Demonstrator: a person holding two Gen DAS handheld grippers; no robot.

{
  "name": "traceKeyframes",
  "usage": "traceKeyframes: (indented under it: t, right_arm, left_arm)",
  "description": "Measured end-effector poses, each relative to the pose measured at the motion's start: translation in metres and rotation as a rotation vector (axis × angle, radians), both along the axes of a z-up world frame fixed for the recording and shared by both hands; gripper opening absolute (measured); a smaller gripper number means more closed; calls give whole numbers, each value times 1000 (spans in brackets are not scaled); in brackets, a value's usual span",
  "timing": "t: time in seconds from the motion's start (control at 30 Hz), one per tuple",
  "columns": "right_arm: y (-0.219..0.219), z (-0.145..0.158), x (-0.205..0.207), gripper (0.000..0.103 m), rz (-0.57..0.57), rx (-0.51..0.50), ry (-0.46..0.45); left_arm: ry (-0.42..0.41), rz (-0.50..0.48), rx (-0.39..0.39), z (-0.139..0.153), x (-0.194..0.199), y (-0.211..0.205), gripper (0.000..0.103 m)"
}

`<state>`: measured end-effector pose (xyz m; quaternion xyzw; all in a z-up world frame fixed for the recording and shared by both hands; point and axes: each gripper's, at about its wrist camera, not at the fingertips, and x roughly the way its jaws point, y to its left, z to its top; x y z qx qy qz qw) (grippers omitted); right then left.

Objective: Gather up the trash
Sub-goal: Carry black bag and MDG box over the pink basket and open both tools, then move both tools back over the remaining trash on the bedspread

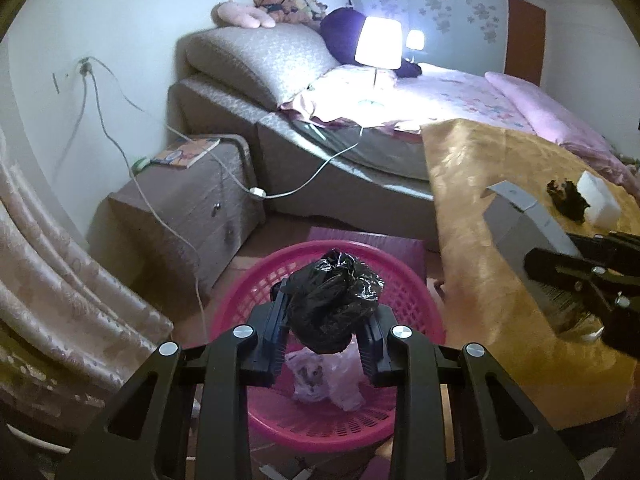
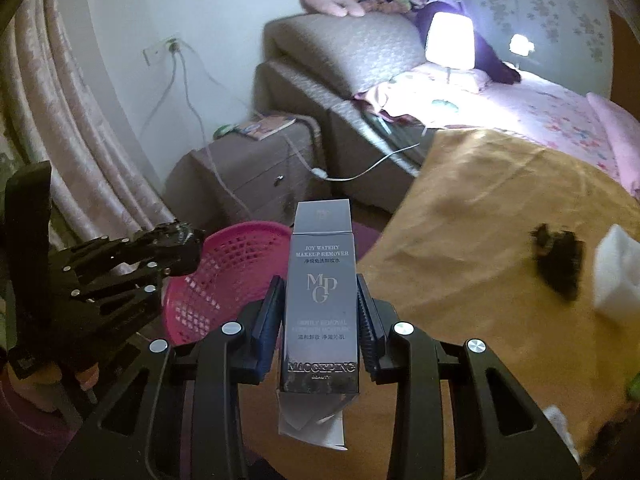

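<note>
A crumpled black plastic bag (image 1: 334,300) was pinched between the jaws of the left gripper (image 1: 326,320), held above the pink basket (image 1: 240,304) that stood on the floor at the near left of the worktop. Inside the basket, below the bag, lay a pale, translucent plastic wrapper (image 1: 324,380).

The right gripper (image 2: 320,320) had its jaws pressed against the two sides of a tall silver makeup-remover box (image 2: 322,300), which stood upright between them with its bottom flap hanging open. In the left wrist view the same box (image 1: 524,232) appeared at the right, over the near edge of the worktop (image 1: 480,200), which was covered in a golden-brown cloth. In the right wrist view the left gripper (image 2: 176,248) showed at the left, beside the basket (image 2: 224,280).

Further right on the worktop (image 2: 460,220) lay a small dark scrap (image 2: 558,260) and, just beside it, a white block (image 2: 616,276).

Beyond the basket stood a grey bedside cabinet (image 1: 192,208) with a booklet (image 1: 188,152) on top and white cables (image 1: 120,152) running to a wall socket. At the far side was a bed (image 1: 460,96) with pink bedding and a lit lamp (image 1: 378,42) on it; a patterned curtain (image 1: 60,272) hung at the near left.
</note>
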<state>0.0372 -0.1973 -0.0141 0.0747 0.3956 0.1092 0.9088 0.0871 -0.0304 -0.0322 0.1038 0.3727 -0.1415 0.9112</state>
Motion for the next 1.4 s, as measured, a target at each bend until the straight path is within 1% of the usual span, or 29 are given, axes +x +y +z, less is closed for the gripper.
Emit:
traceKeyframes:
  t: [0.2, 0.4, 0.7, 0.77, 0.8, 0.83, 0.97, 1.07, 1.17, 1.4]
  right_arm:
    - [21, -12, 16, 34, 45, 7, 36]
    - [33, -23, 27, 34, 74, -5, 59]
    - [43, -30, 34, 35, 96, 10, 79]
    - [43, -30, 33, 39, 95, 14, 79]
    - [43, -30, 33, 44, 93, 17, 77]
    - [42, -29, 32, 47, 89, 19, 73]
    - [37, -27, 29, 48, 76, 27, 65]
    - [32, -25, 25, 49, 62, 32, 59]
    - [25, -23, 20, 49, 47, 40, 50]
    - [11, -14, 7, 50, 9, 46, 15]
  left_arm:
    - [26, 14, 32, -13, 7, 3, 28]
    - [54, 36, 36, -22, 13, 11, 28]
    - [89, 54, 28, -29, 20, 16, 30]
    - [91, 58, 26, -29, 20, 17, 36]
    - [91, 61, 25, -29, 20, 18, 38]
    - [90, 63, 25, -28, 20, 18, 41]
    - [83, 74, 24, -27, 20, 18, 52]
    - [83, 83, 21, -26, 21, 19, 59]
    - [81, 92, 14, -25, 21, 20, 63]
    - [66, 92, 2, -21, 18, 18, 69]
